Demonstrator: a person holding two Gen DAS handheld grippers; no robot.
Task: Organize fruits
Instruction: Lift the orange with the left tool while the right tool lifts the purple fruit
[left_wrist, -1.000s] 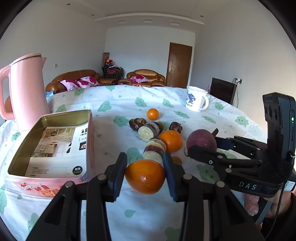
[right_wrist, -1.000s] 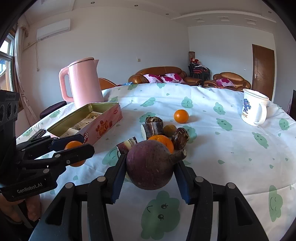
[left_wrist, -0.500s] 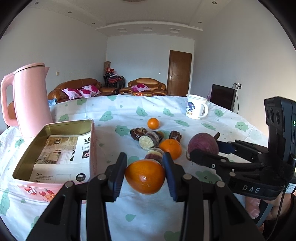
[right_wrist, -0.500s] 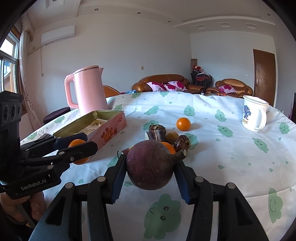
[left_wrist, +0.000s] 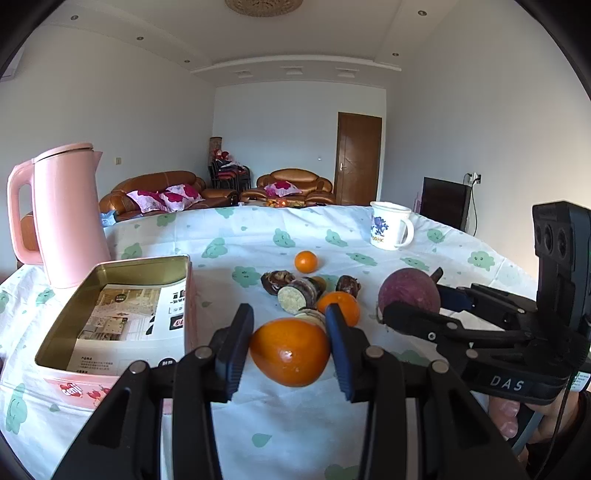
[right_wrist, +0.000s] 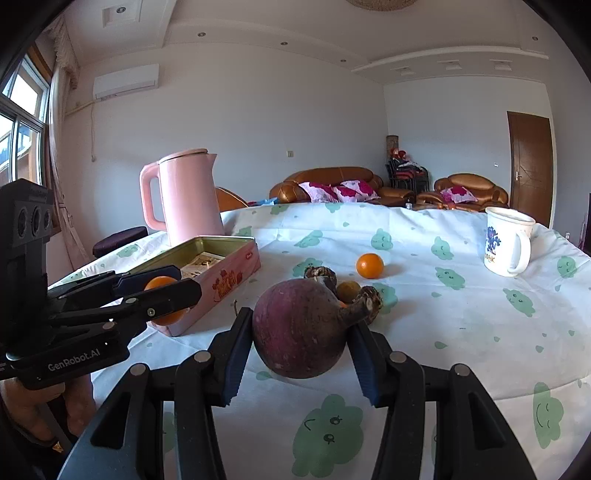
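My left gripper (left_wrist: 290, 345) is shut on an orange (left_wrist: 290, 352), held above the tablecloth just right of the open pink tin (left_wrist: 110, 317). My right gripper (right_wrist: 299, 343) is shut on a round purple root (right_wrist: 301, 332) with a stubby stem, lifted over the table. Each gripper shows in the other's view: the right gripper (left_wrist: 410, 314) with the purple root (left_wrist: 408, 293) at the right, the left gripper (right_wrist: 162, 291) with the orange (right_wrist: 162, 282) beside the tin (right_wrist: 221, 266). On the cloth lie a small orange (left_wrist: 306, 261), another orange (left_wrist: 340, 304) and several dark cut pieces (left_wrist: 295, 295).
A pink kettle (left_wrist: 62, 214) stands behind the tin at the left. A white mug (left_wrist: 389, 225) sits at the far right of the table. The tin holds a printed paper sheet (left_wrist: 129, 321). A person's fingers (left_wrist: 506, 417) grip the right tool's handle.
Both cameras have tilted upward, so the table and fruits sit lower in view and more ceiling shows. Both grips are unchanged.
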